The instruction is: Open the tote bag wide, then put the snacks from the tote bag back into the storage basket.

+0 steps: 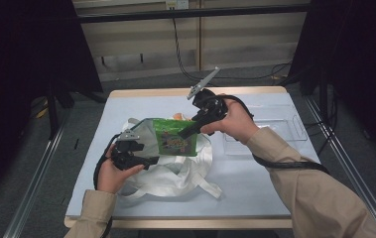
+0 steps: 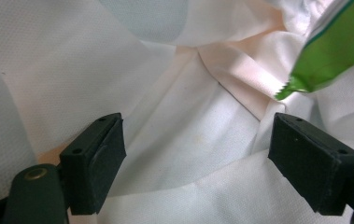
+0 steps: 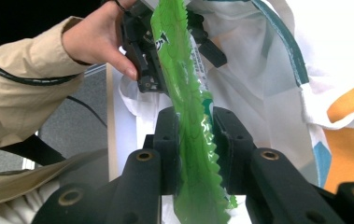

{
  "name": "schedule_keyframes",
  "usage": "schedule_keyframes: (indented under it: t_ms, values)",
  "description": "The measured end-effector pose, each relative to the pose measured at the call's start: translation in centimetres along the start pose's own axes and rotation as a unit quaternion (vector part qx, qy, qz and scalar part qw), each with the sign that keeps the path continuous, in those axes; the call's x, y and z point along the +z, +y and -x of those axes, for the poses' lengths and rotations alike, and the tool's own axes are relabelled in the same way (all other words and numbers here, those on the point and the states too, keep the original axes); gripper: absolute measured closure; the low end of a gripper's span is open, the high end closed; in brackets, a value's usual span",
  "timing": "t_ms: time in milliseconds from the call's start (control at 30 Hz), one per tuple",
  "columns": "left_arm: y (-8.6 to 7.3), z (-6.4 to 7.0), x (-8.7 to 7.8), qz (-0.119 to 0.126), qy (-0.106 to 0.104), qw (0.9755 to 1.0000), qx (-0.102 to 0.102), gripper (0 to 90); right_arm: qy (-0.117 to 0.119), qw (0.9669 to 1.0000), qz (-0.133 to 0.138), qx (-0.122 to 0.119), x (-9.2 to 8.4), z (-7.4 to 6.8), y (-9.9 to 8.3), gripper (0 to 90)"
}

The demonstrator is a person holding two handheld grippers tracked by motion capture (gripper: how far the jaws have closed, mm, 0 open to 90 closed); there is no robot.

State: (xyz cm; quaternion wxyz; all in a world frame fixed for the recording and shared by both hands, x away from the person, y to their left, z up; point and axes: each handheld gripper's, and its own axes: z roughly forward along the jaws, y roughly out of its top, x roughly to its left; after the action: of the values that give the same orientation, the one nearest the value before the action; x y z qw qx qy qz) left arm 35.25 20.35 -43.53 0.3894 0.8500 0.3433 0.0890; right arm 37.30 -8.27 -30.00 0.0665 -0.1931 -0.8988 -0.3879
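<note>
Green snack bag (image 1: 175, 137) at frame centre, clamped in your right gripper (image 1: 184, 132), your left gripper (image 1: 152, 159) jaws apart, over the white tote bag (image 1: 175, 173).

A clear plastic tray (image 1: 288, 130) on the pale blue table (image 1: 255, 183), dark curtains (image 1: 22, 49) beyond.

Green snack packet (image 1: 175, 137) upright over the open white bag (image 1: 175, 171).
</note>
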Motion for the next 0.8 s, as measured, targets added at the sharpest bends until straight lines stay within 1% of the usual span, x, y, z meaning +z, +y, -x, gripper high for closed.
schedule_keyframes:
  t_ms: [167,200,267,300,333,367,500,667,767,800]
  values:
    - [0.0,0.0,0.0,-0.002,0.003,1.0,0.003,17.9,-0.001,1.0,-0.002,0.002,-0.5,-0.2,-0.3,72.4]
    - [0.1,0.1,0.1,0.001,0.001,1.0,0.0,17.9,0.001,1.0,0.004,0.001,-0.8,-0.2,-0.3,72.4]
    - [0.2,0.1,0.1,-0.001,0.001,1.0,0.0,17.9,0.001,1.0,0.004,0.002,-0.9,-0.3,-0.4,72.5]
    - [0.2,0.1,0.2,0.0,0.0,1.0,0.003,17.9,0.005,1.0,0.004,0.005,-1.2,-0.4,-0.4,72.5]
    - [0.2,0.1,0.2,0.0,0.0,1.0,0.005,17.9,0.004,1.0,0.005,0.003,-1.3,-0.4,-0.5,72.5]
    - [0.1,0.2,0.2,0.001,-0.002,1.0,0.003,17.8,0.003,1.0,0.002,0.005,-1.6,-0.5,-0.6,72.5]
    - [0.2,0.2,0.3,0.002,-0.002,1.0,0.004,17.8,0.005,0.9999,0.002,0.009,-1.9,-0.5,-0.8,72.5]
    - [0.2,0.2,0.3,-0.003,0.001,1.0,0.003,17.8,0.009,0.9999,0.0,0.011,-2.6,-0.4,-1.3,72.7]
    - [0.2,0.3,0.3,0.0,0.002,1.0,0.001,17.7,0.012,0.9998,0.0,0.013,-2.9,-0.4,-1.5,72.9]
    - [0.2,0.3,0.3,-0.001,0.003,1.0,0.004,17.8,0.009,0.9999,0.0,0.014,-3.0,-0.5,-1.5,73.0]
